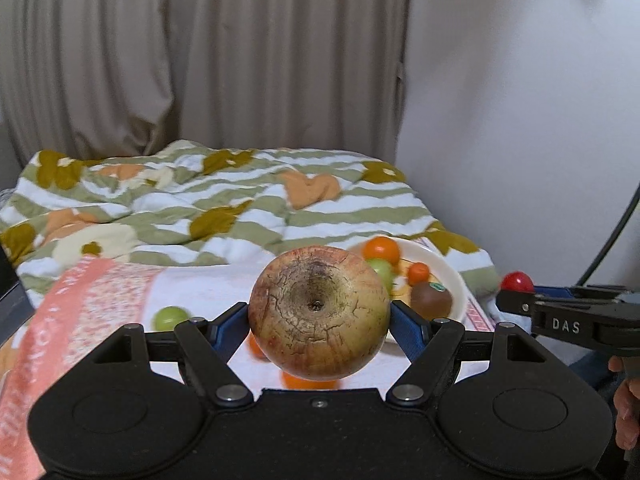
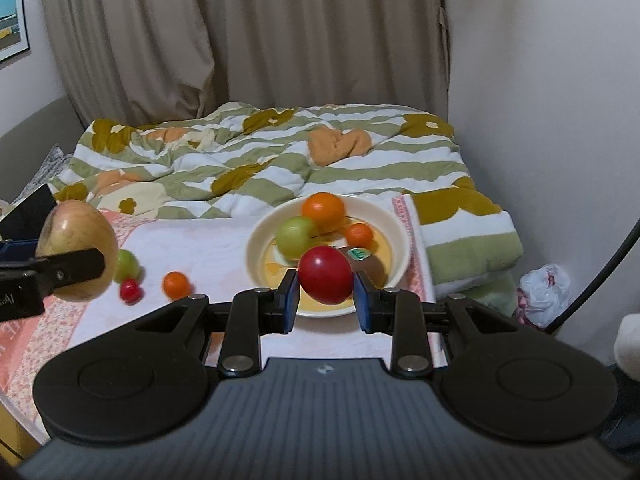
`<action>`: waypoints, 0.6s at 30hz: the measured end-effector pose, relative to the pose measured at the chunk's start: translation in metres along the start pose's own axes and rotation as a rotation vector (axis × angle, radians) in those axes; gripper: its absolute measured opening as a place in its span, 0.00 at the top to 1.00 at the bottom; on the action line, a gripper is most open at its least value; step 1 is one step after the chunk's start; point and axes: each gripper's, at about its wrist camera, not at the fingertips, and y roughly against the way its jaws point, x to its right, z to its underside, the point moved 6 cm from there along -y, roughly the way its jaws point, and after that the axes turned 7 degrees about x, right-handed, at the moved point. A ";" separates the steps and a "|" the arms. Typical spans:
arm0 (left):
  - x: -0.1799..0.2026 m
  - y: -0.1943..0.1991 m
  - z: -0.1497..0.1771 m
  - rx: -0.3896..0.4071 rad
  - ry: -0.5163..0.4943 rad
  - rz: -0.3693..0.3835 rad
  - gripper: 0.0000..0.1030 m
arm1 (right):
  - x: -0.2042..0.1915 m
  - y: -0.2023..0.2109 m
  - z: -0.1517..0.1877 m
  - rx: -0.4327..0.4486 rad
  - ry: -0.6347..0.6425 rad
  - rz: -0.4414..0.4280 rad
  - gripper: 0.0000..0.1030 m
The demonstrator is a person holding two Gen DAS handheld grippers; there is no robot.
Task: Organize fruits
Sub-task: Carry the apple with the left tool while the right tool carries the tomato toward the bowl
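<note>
Bedding and a pale towel (image 2: 208, 248) lie under me. My left gripper (image 1: 319, 322) clamps a big apple (image 1: 319, 312), cracked, russet-yellow, heavy, firm; held across its middle. My right gripper (image 2: 326, 294) pinches a red fruit (image 2: 326, 275), glossy, likely slippery, light. At 12 o'clock sits the bowl (image 2: 394, 216), part filled.

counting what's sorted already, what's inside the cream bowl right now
Inside the cream bowl: a large orange, a green fruit, a small orange and a stickered kiwi. The held red fruit covers the bowl's near part.
</note>
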 end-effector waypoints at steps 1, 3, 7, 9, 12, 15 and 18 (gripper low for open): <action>0.006 -0.007 0.000 -0.007 -0.007 0.011 0.23 | 0.006 -0.003 -0.001 -0.002 -0.007 0.002 0.57; 0.016 -0.022 0.000 -0.022 -0.019 0.035 0.23 | 0.017 -0.010 -0.002 -0.003 -0.015 0.008 0.57; 0.034 -0.054 0.000 -0.051 -0.056 0.068 0.23 | 0.036 -0.026 -0.005 -0.010 -0.030 0.030 0.57; 0.042 -0.069 0.001 -0.065 -0.072 0.077 0.23 | 0.044 -0.035 -0.006 -0.017 -0.041 0.038 0.57; 0.050 -0.093 0.006 -0.092 -0.100 0.096 0.23 | 0.053 -0.050 -0.008 -0.027 -0.042 0.051 0.57; 0.060 -0.116 0.012 -0.126 -0.131 0.108 0.23 | 0.059 -0.063 -0.010 -0.035 -0.043 0.056 0.57; 0.065 -0.136 0.021 -0.165 -0.151 0.123 0.23 | 0.063 -0.075 -0.009 -0.042 -0.044 0.062 0.57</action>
